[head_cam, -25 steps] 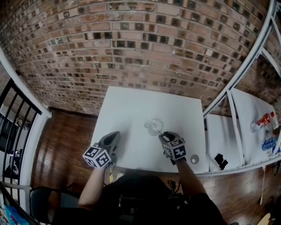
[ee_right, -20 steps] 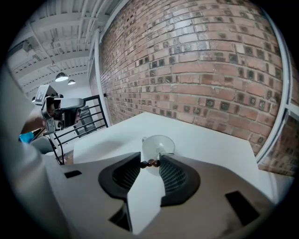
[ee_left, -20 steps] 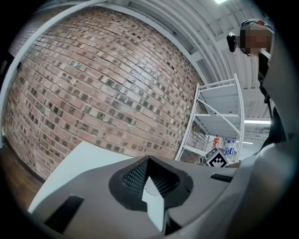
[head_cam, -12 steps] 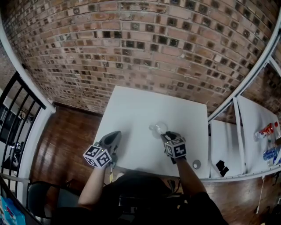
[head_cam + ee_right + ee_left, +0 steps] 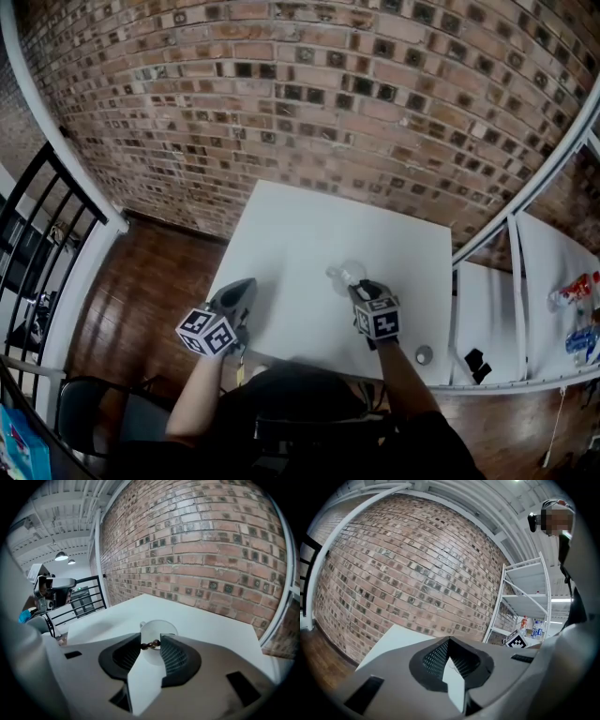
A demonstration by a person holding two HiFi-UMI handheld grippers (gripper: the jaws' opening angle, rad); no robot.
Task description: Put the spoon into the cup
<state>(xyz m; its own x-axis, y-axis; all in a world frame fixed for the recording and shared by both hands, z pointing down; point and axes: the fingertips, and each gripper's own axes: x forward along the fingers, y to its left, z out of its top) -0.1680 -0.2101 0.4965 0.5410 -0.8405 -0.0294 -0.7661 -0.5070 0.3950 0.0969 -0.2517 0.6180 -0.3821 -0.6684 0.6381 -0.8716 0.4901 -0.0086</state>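
The spoon (image 5: 149, 644) is clamped crosswise between the jaw tips of the right hand-held gripper (image 5: 151, 645), just at the rim of the cup (image 5: 158, 626), right of centre on the table (image 5: 309, 234). Lowering inside the rim before release is advised. The left hand-held gripper (image 5: 449, 640), jaws together and empty, is kept at the near left edge. Open table is left all round.

Frosted cup (image 5: 158, 630), matt table (image 5: 300, 239), rough brick wall (image 5: 281, 94).

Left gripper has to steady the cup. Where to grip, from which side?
Probably the small handle on the left side of the cup, coming in level: it stands upright, and the right gripper holds the spoon at its near side.
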